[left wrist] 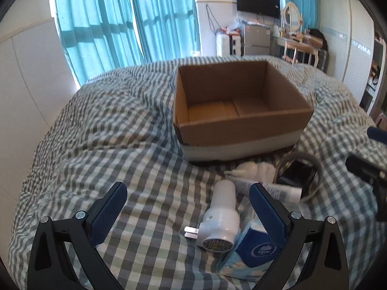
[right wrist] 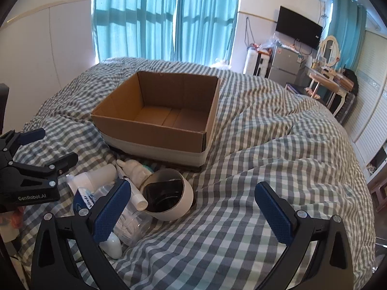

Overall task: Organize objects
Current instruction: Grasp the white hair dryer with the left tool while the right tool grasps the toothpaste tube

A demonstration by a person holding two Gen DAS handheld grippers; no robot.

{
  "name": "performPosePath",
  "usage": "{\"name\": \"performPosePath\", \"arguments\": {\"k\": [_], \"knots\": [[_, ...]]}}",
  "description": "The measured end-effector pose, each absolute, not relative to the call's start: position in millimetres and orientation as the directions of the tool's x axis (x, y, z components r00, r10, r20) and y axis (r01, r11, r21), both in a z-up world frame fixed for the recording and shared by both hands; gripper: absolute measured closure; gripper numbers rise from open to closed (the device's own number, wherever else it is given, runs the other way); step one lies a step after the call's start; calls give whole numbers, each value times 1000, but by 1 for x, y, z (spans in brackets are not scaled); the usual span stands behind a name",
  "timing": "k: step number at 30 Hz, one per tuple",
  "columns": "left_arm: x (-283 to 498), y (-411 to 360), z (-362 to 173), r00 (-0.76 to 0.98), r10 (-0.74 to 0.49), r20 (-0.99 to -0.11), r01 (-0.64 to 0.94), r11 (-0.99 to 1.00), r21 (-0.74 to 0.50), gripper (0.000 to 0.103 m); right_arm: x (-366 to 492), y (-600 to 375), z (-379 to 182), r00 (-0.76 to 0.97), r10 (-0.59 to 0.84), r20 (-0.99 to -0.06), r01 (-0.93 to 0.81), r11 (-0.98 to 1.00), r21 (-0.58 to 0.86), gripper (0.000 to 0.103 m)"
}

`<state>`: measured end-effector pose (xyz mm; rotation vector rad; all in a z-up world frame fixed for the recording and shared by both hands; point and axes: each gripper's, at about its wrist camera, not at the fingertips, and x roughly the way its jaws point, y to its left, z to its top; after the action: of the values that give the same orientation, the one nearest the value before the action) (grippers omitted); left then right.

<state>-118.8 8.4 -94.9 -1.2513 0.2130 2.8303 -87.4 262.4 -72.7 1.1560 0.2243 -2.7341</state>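
An open, empty cardboard box (left wrist: 241, 125) stands on the checked bed cover; it also shows in the right wrist view (right wrist: 150, 128). In front of it lies a pile: a white plug-in device (left wrist: 221, 220), a blue tissue pack (left wrist: 254, 253), a white tube (left wrist: 283, 191), a white bottle (left wrist: 251, 169) and a round white cup with a black inside (right wrist: 169, 195). My left gripper (left wrist: 188, 207) is open just above the white device. My right gripper (right wrist: 193, 207) is open, to the right of the pile, over bare cover.
A clear plastic jar (right wrist: 133, 224) lies by the right gripper's left finger. The left gripper shows at the left edge of the right wrist view (right wrist: 36, 159). Blue curtains (left wrist: 121, 24), a fridge (left wrist: 256, 38) and a dressing table (left wrist: 300, 41) stand beyond the bed.
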Motion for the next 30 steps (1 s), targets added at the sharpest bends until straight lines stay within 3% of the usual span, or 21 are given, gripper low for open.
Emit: {"name": "performPosePath", "arguments": {"k": [9,20,22,24,25,30], "knots": [[-118,-7,-122,-570,42,-821,-119,-992,32,1,-99,252,-105,-612,-107,-783,258,-963,-70,1],[-130,15,-159,-448,80,-890,-237,-971,32,6,-98,254,-111,-599,-118,-792,252,-966,-47,1],[-133,20,-162,-433,96,-896,-256,-966,21,15,-98,253,-112,-599,-115,-793,252,-966,-51,1],[-134,25,-165,-419,123,-900,-283,-959,0,44,-98,251,-112,-600,-115,-792,254,-966,-52,1],[-135,27,-167,-406,146,-902,-296,-955,-21,51,-98,251,-111,-600,-117,-791,255,-966,-51,1],[-133,19,-161,-405,179,-897,-282,-957,-63,55,-96,245,-110,-596,-124,-794,276,-959,-58,1]]}}
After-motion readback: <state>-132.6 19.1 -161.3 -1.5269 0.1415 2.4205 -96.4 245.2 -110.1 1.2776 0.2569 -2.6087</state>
